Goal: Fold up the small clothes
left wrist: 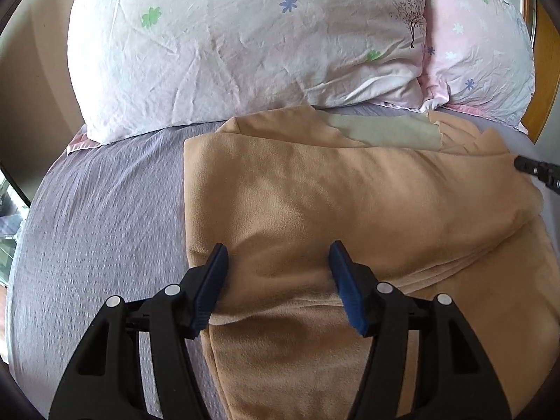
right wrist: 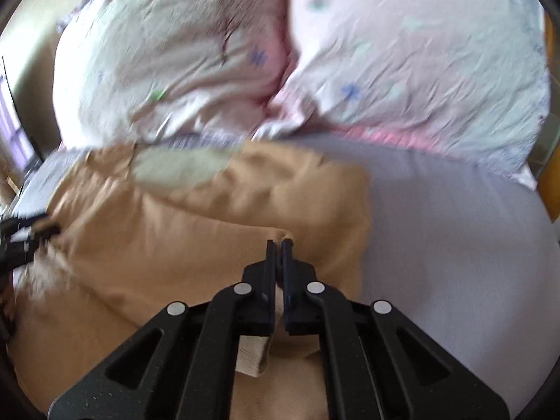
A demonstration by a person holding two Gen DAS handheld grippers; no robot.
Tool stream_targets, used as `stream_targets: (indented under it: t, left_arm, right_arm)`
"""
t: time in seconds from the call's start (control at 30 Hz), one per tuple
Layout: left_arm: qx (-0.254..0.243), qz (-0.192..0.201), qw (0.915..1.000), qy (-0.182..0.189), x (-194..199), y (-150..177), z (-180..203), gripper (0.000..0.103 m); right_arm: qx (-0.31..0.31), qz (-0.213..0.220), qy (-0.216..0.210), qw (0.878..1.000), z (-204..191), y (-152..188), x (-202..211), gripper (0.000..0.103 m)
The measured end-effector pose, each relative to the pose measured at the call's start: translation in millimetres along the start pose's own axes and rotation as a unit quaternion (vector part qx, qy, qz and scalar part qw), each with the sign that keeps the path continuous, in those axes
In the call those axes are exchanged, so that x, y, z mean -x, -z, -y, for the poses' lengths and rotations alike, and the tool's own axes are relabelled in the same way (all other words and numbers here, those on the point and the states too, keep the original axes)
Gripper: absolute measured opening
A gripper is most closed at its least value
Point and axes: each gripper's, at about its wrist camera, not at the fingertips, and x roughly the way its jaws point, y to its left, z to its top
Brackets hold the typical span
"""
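A tan fleece garment (left wrist: 315,203) lies partly folded on the lilac bed sheet (left wrist: 105,217), with a grey-green patch (left wrist: 388,133) near its far edge. My left gripper (left wrist: 278,262) is open, its blue-padded fingers (left wrist: 213,280) straddling the garment's near fold. In the right wrist view the same garment (right wrist: 175,231) is blurred. My right gripper (right wrist: 279,245) is shut on a pinched fold of the tan cloth. The right gripper's tip shows at the right edge of the left wrist view (left wrist: 539,171); the left gripper shows at the left edge of the right wrist view (right wrist: 21,238).
Two large pale floral pillows (left wrist: 227,42) (left wrist: 483,52) lie against the head of the bed behind the garment. A wooden headboard (left wrist: 546,70) shows at the far right. Bare sheet (right wrist: 455,245) lies right of the garment.
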Motion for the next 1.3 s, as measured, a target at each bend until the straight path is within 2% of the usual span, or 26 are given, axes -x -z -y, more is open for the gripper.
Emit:
stream_targets:
  t: [0.07, 0.17, 0.2, 0.23, 0.3, 0.4, 0.47, 0.5, 0.53, 0.57, 0.63, 0.7, 0.73, 0.77, 0.8, 0.83, 0.9, 1.0, 1.07, 1.17, 1.23, 1.3]
  left_arm:
    - [-0.003, 0.002, 1.0000, 0.003, 1.3, 1.0, 3.0, 0.065]
    - [-0.012, 0.004, 0.9999, -0.009, 1.7, 1.9, 7.0, 0.066]
    - [-0.010, 0.005, 0.9999, -0.007, 1.9, 2.0, 6.4, 0.066]
    - [-0.006, 0.004, 1.0000, -0.004, 1.8, 1.9, 4.9, 0.066]
    - [-0.001, 0.004, 1.0000, 0.001, 1.1, 1.6, 3.1, 0.067]
    - [-0.002, 0.003, 1.0000, 0.001, 0.1, 1.2, 4.0, 0.068]
    - [-0.001, 0.003, 1.0000, 0.002, 0.1, 1.3, 3.6, 0.068]
    - [0.001, 0.004, 1.0000, 0.003, 0.2, 1.4, 3.1, 0.068]
    - [0.002, 0.004, 1.0000, 0.004, 0.5, 1.4, 2.7, 0.068]
    - [0.005, 0.006, 0.9999, 0.007, 1.8, 1.9, 1.8, 0.068]
    - [0.015, 0.016, 0.9996, 0.016, 13.1, 5.9, -1.6, 0.068]
    - [0.020, 0.037, 0.9982, 0.043, 42.0, 17.1, -8.7, 0.068]
    - [0.019, 0.039, 0.9973, 0.059, 55.0, 22.8, -12.5, 0.069]
    - [0.022, 0.052, 0.9953, 0.078, 76.6, 33.9, -19.9, 0.077]
    - [0.024, 0.061, 0.9939, 0.089, 91.3, 42.8, -25.5, 0.092]
    - [0.026, 0.074, 0.9916, 0.102, 111.9, 57.4, -33.3, 0.097]
    - [0.023, 0.087, 0.9861, 0.139, 143.0, 86.0, -45.5, 0.099]
    - [0.034, 0.080, 0.9751, 0.204, 178.3, 137.4, -58.9, 0.099]
    - [0.049, 0.069, 0.9712, 0.223, 192.6, 174.9, -67.4, 0.099]
    - [0.077, 0.043, 0.9661, 0.243, 194.5, 217.8, -75.9, 0.098]
    - [0.094, 0.024, 0.9588, 0.267, 188.9, 239.2, -77.0, 0.098]
    - [0.099, 0.009, 0.9550, 0.279, 178.2, 249.8, -71.9, 0.096]
  right_arm:
    - [-0.015, 0.019, 0.018, 1.000, 9.7, -11.2, -1.8, 0.002]
    - [0.002, -0.034, 0.040, 0.999, 9.0, -15.2, -27.7, 0.007]
    - [-0.014, -0.035, 0.037, 0.999, 14.6, -13.9, -24.5, 0.011]
    - [-0.038, -0.027, 0.013, 0.999, 21.3, -11.6, -17.6, 0.019]
    - [-0.091, -0.018, -0.054, 0.994, 38.5, -2.7, -0.6, 0.026]
    - [-0.109, -0.036, -0.084, 0.990, 46.6, 13.0, 9.2, 0.026]
    - [-0.103, -0.052, -0.097, 0.989, 42.3, 21.0, 8.8, 0.026]
    - [-0.096, -0.059, -0.101, 0.988, 38.5, 24.8, 6.3, 0.020]
    - [-0.084, -0.066, -0.092, 0.990, 33.2, 27.7, 1.2, 0.003]
    - [-0.073, -0.079, -0.063, 0.992, 28.4, 30.6, -6.0, 0.001]
    - [-0.078, -0.077, -0.060, 0.992, 25.0, 34.8, -4.1, 0.002]
    - [-0.086, -0.064, -0.080, 0.991, 30.5, 38.2, 13.0, 0.011]
    - [-0.089, -0.047, -0.101, 0.990, 35.8, 42.8, 28.1, 0.031]
    - [-0.087, -0.035, -0.120, 0.988, 40.9, 47.3, 38.5, 0.044]
    - [-0.080, -0.015, -0.148, 0.986, 46.1, 57.4, 59.3, 0.067]
    - [-0.069, -0.002, -0.172, 0.983, 50.8, 66.1, 74.1, 0.075]
    - [-0.040, 0.009, -0.229, 0.972, 60.1, 93.2, 107.4, 0.081]
    - [-0.023, -0.007, -0.296, 0.955, 73.8, 140.0, 141.5, 0.091]
    - [-0.020, -0.018, -0.312, 0.950, 74.8, 169.8, 160.2, 0.091]
    - [-0.044, -0.056, -0.342, 0.937, 85.3, 216.7, 177.5, 0.091]
    - [-0.060, -0.085, -0.344, 0.933, 94.9, 240.4, 177.8, 0.092]
    - [-0.078, -0.112, -0.333, 0.933, 100.1, 258.3, 168.6, 0.092]
